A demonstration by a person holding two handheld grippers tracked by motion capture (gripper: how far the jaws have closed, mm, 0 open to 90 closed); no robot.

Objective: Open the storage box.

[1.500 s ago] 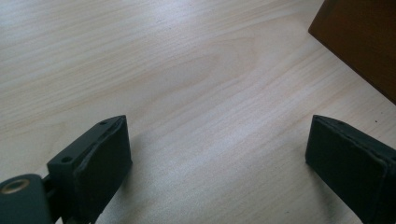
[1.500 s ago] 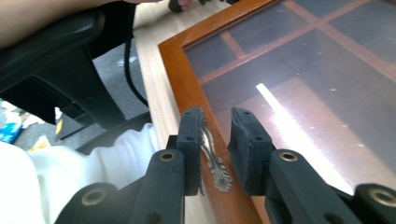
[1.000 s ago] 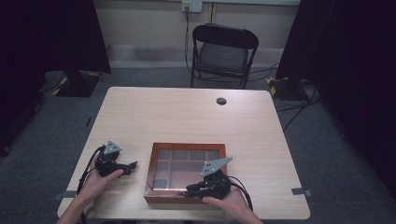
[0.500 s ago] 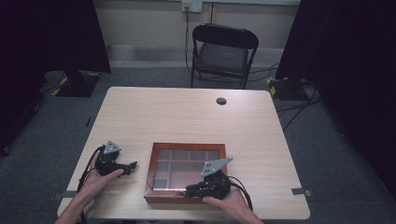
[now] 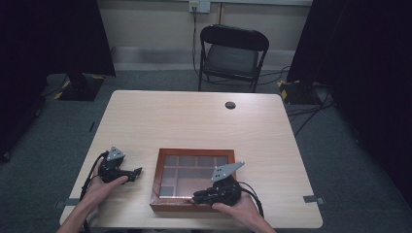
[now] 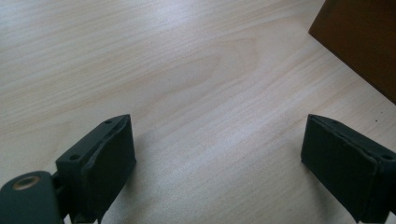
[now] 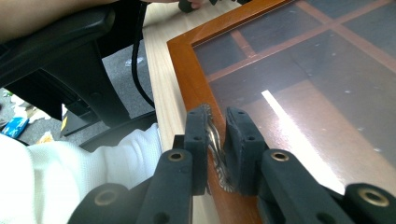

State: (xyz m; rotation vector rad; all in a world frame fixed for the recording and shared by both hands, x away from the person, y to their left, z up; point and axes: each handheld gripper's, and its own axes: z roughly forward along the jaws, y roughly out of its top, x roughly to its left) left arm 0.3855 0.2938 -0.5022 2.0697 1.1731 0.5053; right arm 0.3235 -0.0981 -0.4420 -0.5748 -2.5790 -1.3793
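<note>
A shallow wooden box [image 5: 194, 152] with a glass lid over several compartments lies at the front middle of the table. My right gripper [image 5: 197, 198] rests at its front edge, shut on a small metal clasp [image 7: 223, 179] fixed to the box frame [image 7: 187, 70]; the jaws [image 7: 218, 116] pinch it from both sides. My left gripper [image 5: 137, 171] lies on the table left of the box, open. Its jaws [image 6: 217, 154] have just been closing slightly, with only bare wood between them. The box's corner [image 6: 364, 42] shows ahead of it.
The light wooden table [image 5: 194, 121] has a dark cable hole [image 5: 230, 105] near its far edge. A black folding chair [image 5: 233, 51] stands behind it. A white sleeve [image 7: 56, 182] and a black seat part [image 7: 60, 51] lie near the table's front edge.
</note>
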